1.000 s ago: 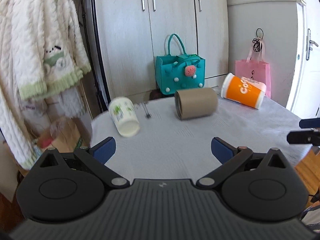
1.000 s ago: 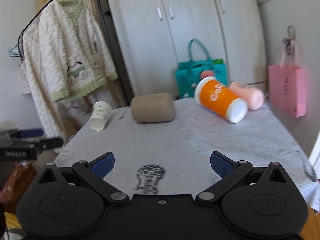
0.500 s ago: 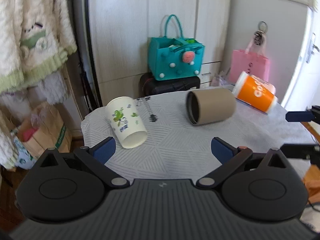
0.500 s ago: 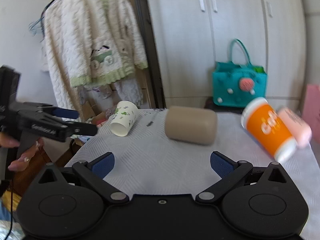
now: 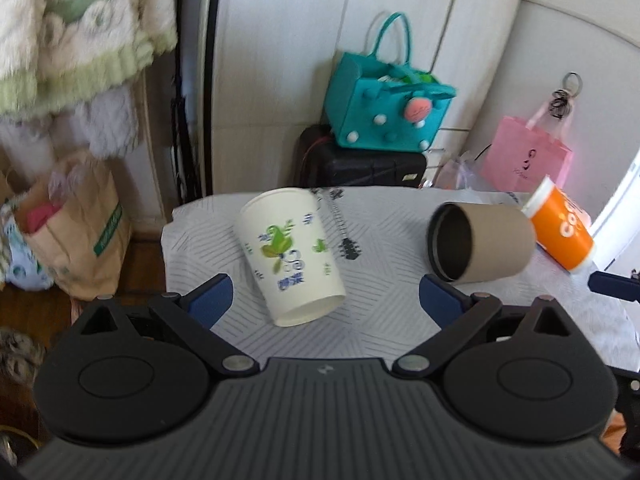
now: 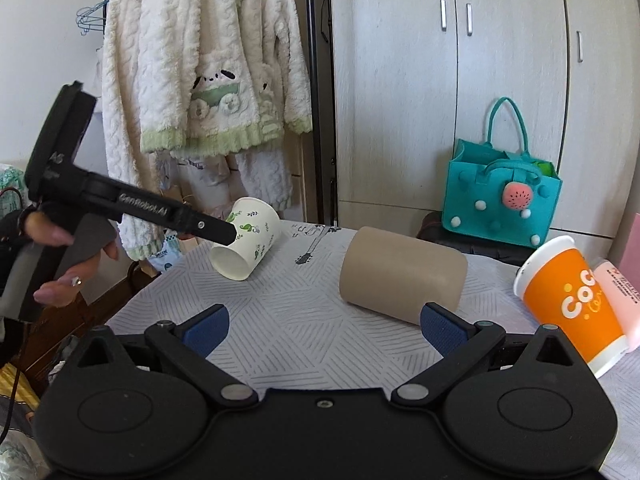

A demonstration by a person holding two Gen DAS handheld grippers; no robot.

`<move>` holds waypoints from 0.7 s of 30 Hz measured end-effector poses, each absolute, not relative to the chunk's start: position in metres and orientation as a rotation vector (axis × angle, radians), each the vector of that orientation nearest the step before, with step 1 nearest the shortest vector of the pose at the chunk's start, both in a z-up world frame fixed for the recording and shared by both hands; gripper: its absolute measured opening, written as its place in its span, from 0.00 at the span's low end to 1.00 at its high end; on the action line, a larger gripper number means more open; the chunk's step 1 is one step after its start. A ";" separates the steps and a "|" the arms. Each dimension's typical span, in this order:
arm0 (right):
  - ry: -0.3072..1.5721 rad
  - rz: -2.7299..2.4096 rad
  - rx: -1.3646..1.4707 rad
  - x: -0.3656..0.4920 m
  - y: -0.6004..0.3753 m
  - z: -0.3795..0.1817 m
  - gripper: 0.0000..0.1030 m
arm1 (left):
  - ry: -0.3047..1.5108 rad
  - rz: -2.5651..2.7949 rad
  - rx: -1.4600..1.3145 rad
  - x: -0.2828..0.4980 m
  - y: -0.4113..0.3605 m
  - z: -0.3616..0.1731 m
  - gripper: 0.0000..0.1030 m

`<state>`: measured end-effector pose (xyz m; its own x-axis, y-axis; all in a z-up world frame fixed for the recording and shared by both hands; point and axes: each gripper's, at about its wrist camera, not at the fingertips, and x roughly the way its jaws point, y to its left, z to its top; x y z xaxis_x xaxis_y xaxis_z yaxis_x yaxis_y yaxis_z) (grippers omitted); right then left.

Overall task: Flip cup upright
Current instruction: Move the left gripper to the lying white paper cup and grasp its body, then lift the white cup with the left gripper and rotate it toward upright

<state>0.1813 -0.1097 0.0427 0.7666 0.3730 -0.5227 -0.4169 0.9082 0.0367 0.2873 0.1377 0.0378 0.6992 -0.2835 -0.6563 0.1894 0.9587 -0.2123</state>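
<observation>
A white paper cup with green leaf print [image 5: 290,254] lies on its side on the table, mouth toward me, between and just beyond my open left gripper's [image 5: 325,301] blue pads. In the right wrist view the same cup [image 6: 246,249] lies at the table's far left, with the left gripper's black finger [image 6: 176,220] beside its mouth. A tan cylindrical cup [image 5: 480,242] [image 6: 402,276] lies on its side at mid table. An orange cup [image 5: 562,234] [image 6: 570,302] lies on its side at the right. My right gripper [image 6: 324,322] is open and empty, near the tan cup.
The table has a grey patterned cloth [image 6: 288,320]. A pink cup [image 6: 618,292] lies behind the orange one. A teal bag [image 5: 384,110] on a black case, a pink bag [image 5: 524,156] and a brown paper bag [image 5: 76,224] stand past the table edge. Coats [image 6: 208,72] hang at left.
My left gripper has moved forward and down toward the white cup, which now lies between its pads. My right gripper has swung left and closer to the tan cup.
</observation>
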 end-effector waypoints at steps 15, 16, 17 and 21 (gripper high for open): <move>0.550 0.397 -0.095 0.205 -0.102 0.037 1.00 | 0.825 -0.269 -0.366 0.329 0.170 0.010 0.78; 0.552 0.395 -0.093 0.207 -0.102 0.037 1.00 | 0.827 -0.268 -0.356 0.330 0.168 0.007 0.75; 0.554 0.393 -0.093 0.208 -0.103 0.036 1.00 | 0.833 -0.274 -0.346 0.331 0.167 0.005 0.73; 0.559 0.396 -0.094 0.213 -0.103 0.034 1.00 | 0.844 -0.300 -0.351 0.334 0.168 -0.005 0.57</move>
<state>0.2133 -0.1028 0.0340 0.7746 0.3396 -0.5336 -0.3903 0.9205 0.0193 0.3343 0.1675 -0.0047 0.6288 -0.3926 -0.6712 0.1187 0.9015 -0.4161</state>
